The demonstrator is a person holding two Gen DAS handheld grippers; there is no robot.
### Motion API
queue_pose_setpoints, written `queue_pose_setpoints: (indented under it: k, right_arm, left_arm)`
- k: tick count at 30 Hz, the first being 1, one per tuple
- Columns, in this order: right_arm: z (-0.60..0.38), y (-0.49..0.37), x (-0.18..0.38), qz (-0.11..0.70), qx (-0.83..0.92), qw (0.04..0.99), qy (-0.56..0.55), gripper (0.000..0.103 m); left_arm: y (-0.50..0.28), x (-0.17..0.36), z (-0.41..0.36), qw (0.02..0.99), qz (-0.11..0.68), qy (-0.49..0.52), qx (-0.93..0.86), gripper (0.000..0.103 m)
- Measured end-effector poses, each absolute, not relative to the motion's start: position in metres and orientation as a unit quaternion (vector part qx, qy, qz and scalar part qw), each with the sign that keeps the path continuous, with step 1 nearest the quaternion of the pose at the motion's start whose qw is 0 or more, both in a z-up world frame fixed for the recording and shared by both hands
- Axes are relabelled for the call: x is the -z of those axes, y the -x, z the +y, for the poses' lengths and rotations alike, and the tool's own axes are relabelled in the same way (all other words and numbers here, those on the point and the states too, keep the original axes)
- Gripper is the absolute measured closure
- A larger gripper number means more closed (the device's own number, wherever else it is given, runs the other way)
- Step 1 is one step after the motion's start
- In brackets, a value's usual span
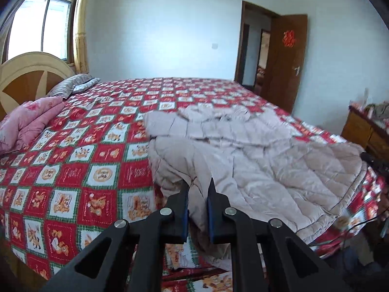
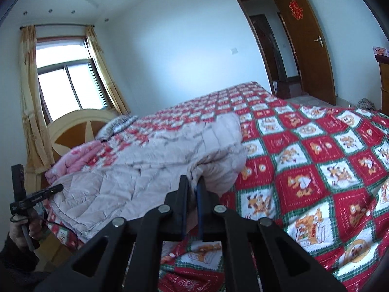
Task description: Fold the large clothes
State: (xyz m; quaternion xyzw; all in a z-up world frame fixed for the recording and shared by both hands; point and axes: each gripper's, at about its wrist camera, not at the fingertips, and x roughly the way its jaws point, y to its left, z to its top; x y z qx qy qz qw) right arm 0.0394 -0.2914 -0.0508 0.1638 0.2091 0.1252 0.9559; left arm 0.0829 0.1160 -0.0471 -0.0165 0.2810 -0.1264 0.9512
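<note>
On bed: coat | hem between left claw | right claw pinching cloth

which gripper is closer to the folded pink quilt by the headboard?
Left. The left gripper grips the beige coat on the side toward the pink quilt; the right gripper grips its opposite side, away from the quilt.

- The quilted coat bulks across the bed's near edge; its folds fill the gap between the left gripper fingers.
- From the coat toward 9 o'clock, the checked bedspread lies flat and bare.
- At 10 o'clock, a pink folded quilt, grey pillow and headboard block the way.
- At 3 o'clock, a wooden cabinet stands near the bed.
- In the right wrist view, bedspread from 1 to 4 o'clock of the right gripper is open.
</note>
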Motion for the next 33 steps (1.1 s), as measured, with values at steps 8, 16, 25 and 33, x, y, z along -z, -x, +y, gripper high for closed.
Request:
queue_pose_setpoints:
  k: [8,16,25,33]
  right_arm:
    - [-0.304,-0.075,-0.009,0.142,-0.099,0.97,-0.168,0.101]
    - [-0.296,-0.125,0.013,0.221,-0.111,0.952,-0.181,0.098]
    - [-0.31,-0.069,0.112,0.377,-0.087,0.903,-0.184,0.019]
    - [-0.285,-0.065,0.148,0.438,-0.12,0.863,-0.222,0.019]
  left_arm:
    - [-0.126,0.017,0.129,0.963,0.235,0.019,0.127,0.092]
    - [-0.176,0.016,0.121,0.963,0.234,0.045,0.124,0.093]
    - [-0.159,0.022,0.117,0.963,0.237,0.021,0.125,0.093]
    - [-0.149,0.031,0.117,0.963,0.241,0.02,0.117,0.093]
